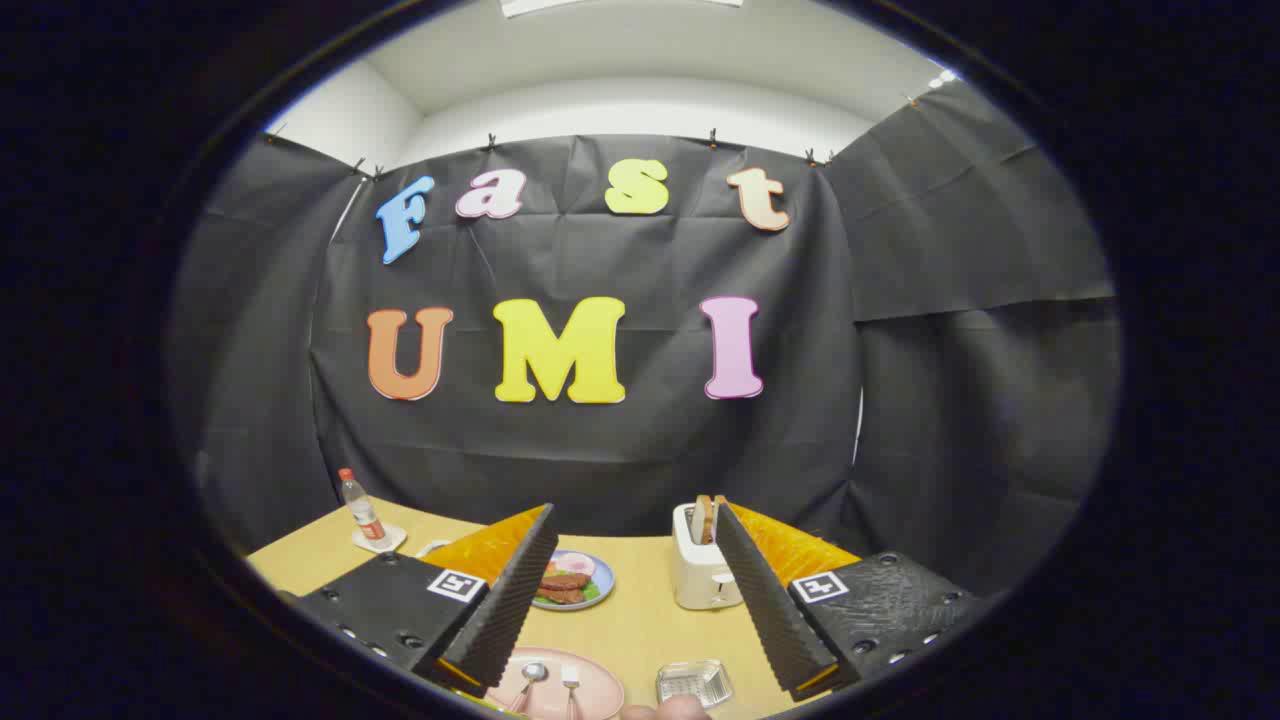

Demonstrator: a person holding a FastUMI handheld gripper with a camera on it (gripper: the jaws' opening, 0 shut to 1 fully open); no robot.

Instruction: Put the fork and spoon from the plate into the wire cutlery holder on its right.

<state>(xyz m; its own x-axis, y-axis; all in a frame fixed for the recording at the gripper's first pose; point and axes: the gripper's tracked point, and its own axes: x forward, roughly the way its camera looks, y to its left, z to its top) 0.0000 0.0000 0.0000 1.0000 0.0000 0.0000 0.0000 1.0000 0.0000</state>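
Hand-held gripper: fingers spread wide apart, holding nothing, raised above the tabletop.
Pink plate: low between the fingers, carrying spoon and fork side by side, spoon to the left.
Wire holder: just right of the plate, apart from it.
Toaster: beyond, beside the right finger, bread in its slot.
Food plate: by the left finger.
Bottle: far left, on a coaster.

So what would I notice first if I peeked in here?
Probably the gripper's two black ridged fingers, spread open over the yellow wooden table. Between them near their base sits a pink round plate holding a silver spoon and fork; a white toaster stands beyond.
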